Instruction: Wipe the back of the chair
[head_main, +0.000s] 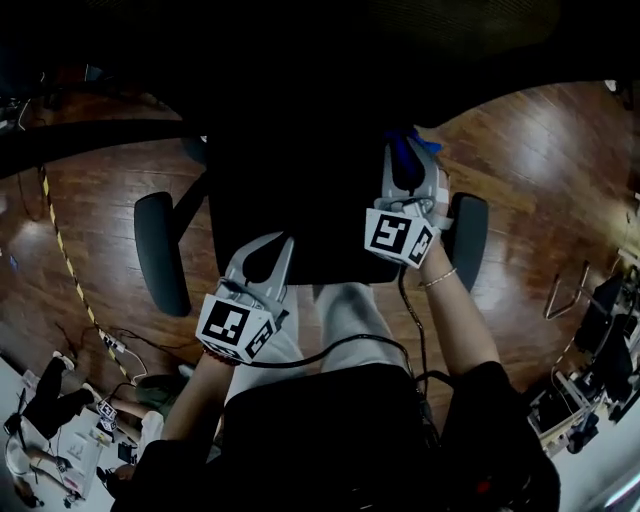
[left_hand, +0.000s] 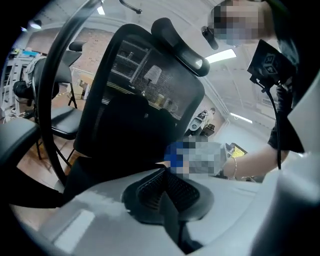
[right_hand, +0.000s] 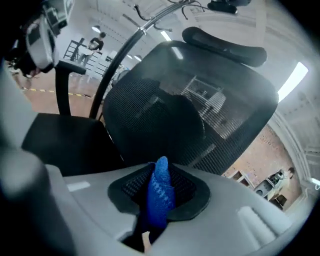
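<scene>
as chair (right_hand: 190, 100) looms, right gripper (right_hand: 161, 176) pinches cloth (right_hand: 159, 200) (blue).

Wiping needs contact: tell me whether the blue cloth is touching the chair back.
Cannot tell. In the right gripper view the blue cloth overlaps the chair back, yet neither contact nor a gap shows plainly.

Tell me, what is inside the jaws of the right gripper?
A blue cloth is pinched inside the right gripper, its tip poking out toward the chair's mesh back. The rest of the cloth is covered by the gripper's body, so its full size cannot be seen.
</scene>
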